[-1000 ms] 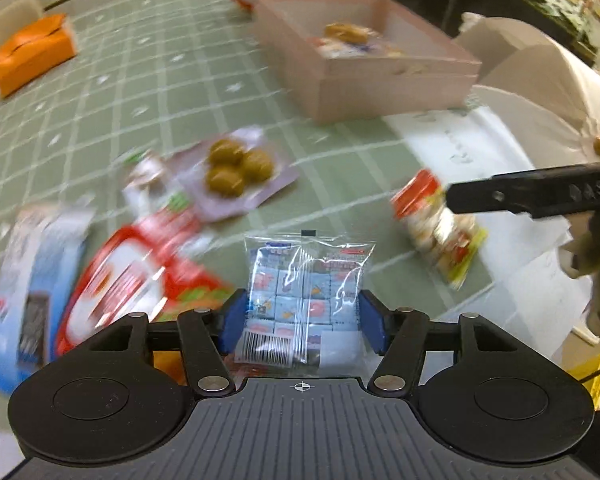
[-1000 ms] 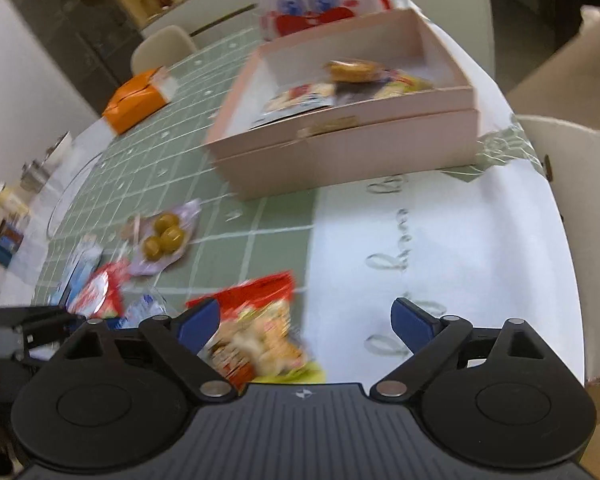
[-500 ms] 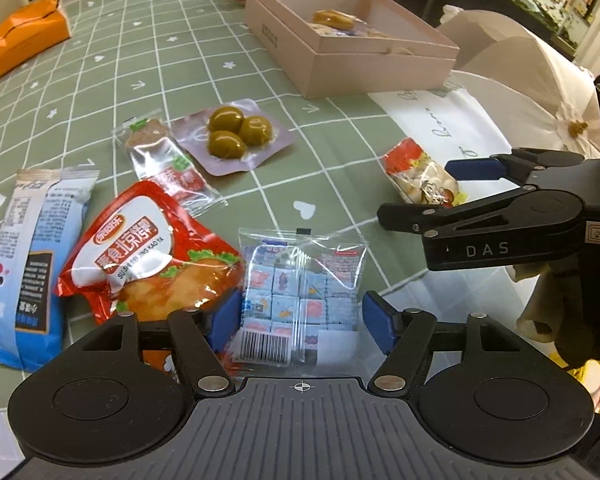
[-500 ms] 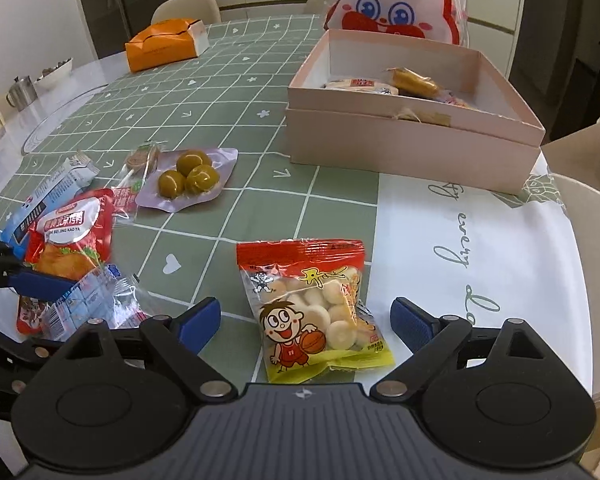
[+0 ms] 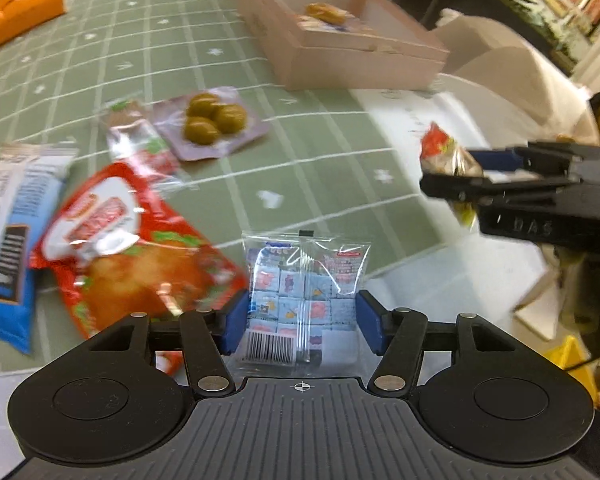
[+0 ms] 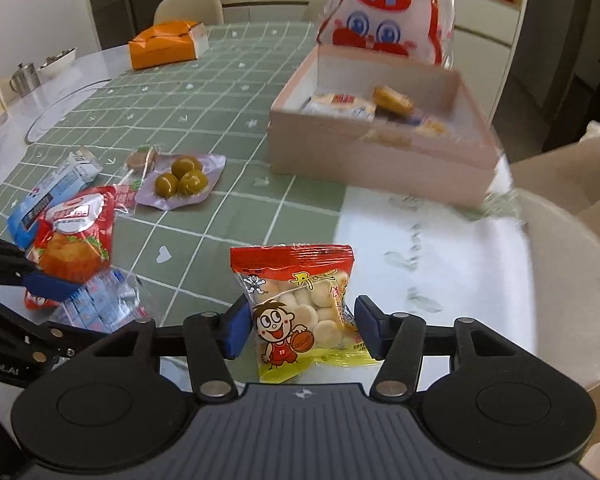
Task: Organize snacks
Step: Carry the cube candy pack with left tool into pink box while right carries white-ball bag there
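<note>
A clear bag of small candy cubes (image 5: 304,280) sits between the blue pads of my left gripper (image 5: 300,316); its jaws are closing and the pads press on the bag's sides. A red and yellow bag of ball biscuits (image 6: 300,304) with a cartoon child on it is between the pads of my right gripper (image 6: 298,328), whose jaws are closing on it too. In the left wrist view the right gripper (image 5: 448,170) holds that biscuit bag (image 5: 440,152) clear of the table. The open pink box (image 6: 372,160) stands beyond, with several snacks inside.
On the green checked cloth lie a purple pack of olives (image 5: 212,120), a large red snack bag (image 5: 132,248), a blue packet (image 5: 16,232) and a small sachet (image 5: 140,140). An orange pack (image 6: 164,44) and a rabbit-faced bag (image 6: 388,20) sit at the back. White chairs (image 5: 500,72) stand right.
The right gripper's jaws have narrowed onto the biscuit bag and lifted it off the table. The left gripper's pads have drawn in against the candy bag, which now tilts up.
</note>
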